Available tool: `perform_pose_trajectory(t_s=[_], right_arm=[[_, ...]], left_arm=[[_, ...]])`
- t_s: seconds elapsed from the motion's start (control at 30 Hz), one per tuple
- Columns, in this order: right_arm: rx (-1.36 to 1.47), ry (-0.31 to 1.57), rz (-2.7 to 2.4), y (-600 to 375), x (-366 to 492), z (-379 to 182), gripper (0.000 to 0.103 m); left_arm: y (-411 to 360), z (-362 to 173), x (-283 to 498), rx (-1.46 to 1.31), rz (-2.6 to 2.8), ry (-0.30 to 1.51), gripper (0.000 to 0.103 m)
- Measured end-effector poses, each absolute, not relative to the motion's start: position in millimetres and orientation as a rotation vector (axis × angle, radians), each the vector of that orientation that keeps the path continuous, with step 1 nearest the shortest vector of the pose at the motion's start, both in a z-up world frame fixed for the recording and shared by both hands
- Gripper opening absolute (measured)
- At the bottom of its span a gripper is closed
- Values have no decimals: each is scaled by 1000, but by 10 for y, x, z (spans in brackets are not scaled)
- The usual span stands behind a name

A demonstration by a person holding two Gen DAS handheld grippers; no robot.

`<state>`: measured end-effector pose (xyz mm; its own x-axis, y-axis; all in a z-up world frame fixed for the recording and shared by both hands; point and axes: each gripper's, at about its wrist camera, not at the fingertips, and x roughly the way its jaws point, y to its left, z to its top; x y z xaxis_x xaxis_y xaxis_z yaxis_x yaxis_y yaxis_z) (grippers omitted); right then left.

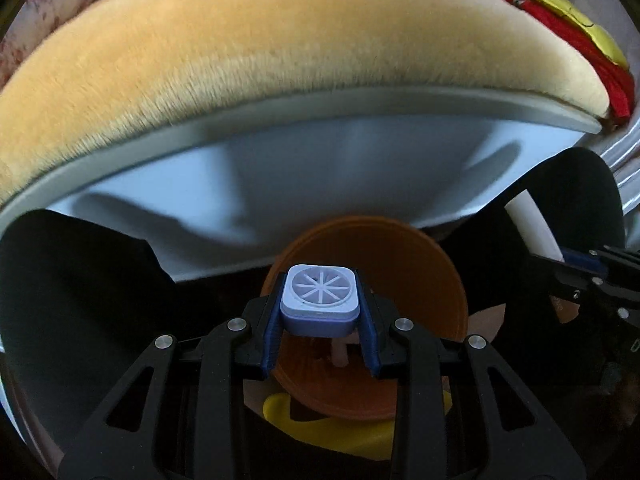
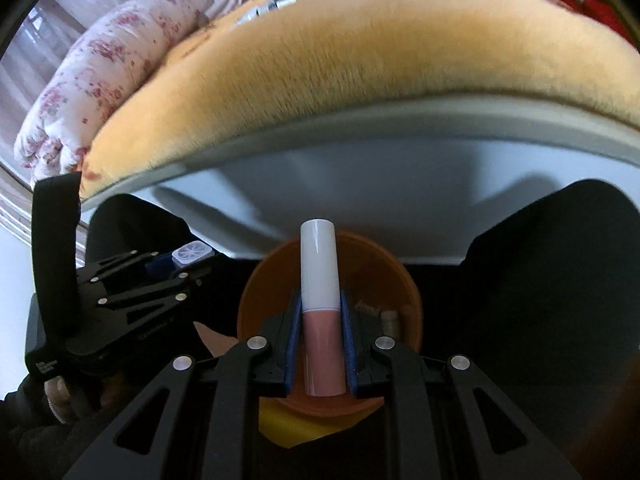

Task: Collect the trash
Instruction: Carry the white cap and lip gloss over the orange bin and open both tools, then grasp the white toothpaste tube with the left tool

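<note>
My left gripper [image 1: 320, 320] is shut on a small square lilac container [image 1: 319, 298] with a spoked round top. It hangs over an orange bowl [image 1: 432, 280] inside a white bin [image 1: 280, 184] with a black liner. My right gripper [image 2: 320, 344] is shut on a pink tube with a white cap [image 2: 320, 292], held over the same orange bowl [image 2: 272, 280]. The left gripper with the lilac container [image 2: 192, 252] shows at the left of the right wrist view. The right gripper with the tube [image 1: 532, 224] shows at the right of the left wrist view.
A yellow plush cushion [image 1: 280, 48] presses along the bin's far rim. Yellow trash [image 1: 332, 436] lies under the bowl. The bowl holds small scraps [image 2: 384, 316]. A floral quilt [image 2: 100, 80] lies at the left, and a red and yellow item [image 1: 568, 20] at the right.
</note>
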<state>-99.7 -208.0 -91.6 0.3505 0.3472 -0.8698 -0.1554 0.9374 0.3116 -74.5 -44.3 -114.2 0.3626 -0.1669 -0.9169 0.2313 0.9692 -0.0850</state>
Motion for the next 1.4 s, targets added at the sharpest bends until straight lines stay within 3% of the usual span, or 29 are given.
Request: perform_pose_trajectory(t_s=[0.27,0.33,0.4,0.43,0.67,0.8,0.87,1.1,1.4], right_arm=[[198,1219,316,-2083,-968,-1060,19],[194,1228,307,-2092,-924,-1065,23],[193,1220,295,-2101,-922,-1046,36],[192,1213,290,-2124,-926,-1032,37],[227,1172,274,-2239,-954,-930,38],[241,1117,270,-2336,-975,-767,38],[234,1069,266,-2393,-1010,-648,45],[245,1027,325,-2348,-929,-579,47],[290,1047,322,-2435,-809,-702,47]], left_arm=[[-415,-1261,-696,47,-245,1227,31],[-413,-1257,-702,50,-243,1228,33],[-415,-1236,-706,63,-225,1224,70],[-405,-1210,-691,64,-218,1212,74],[-352,-1039,-740,69,-218,1154,75],[-275,-673,-793,61,-220,1058,75],[-201,-395,-708,63,-207,998,75],[-57,221,177,36,-122,864,77],[-286,68,1476,129,-68,938,78]])
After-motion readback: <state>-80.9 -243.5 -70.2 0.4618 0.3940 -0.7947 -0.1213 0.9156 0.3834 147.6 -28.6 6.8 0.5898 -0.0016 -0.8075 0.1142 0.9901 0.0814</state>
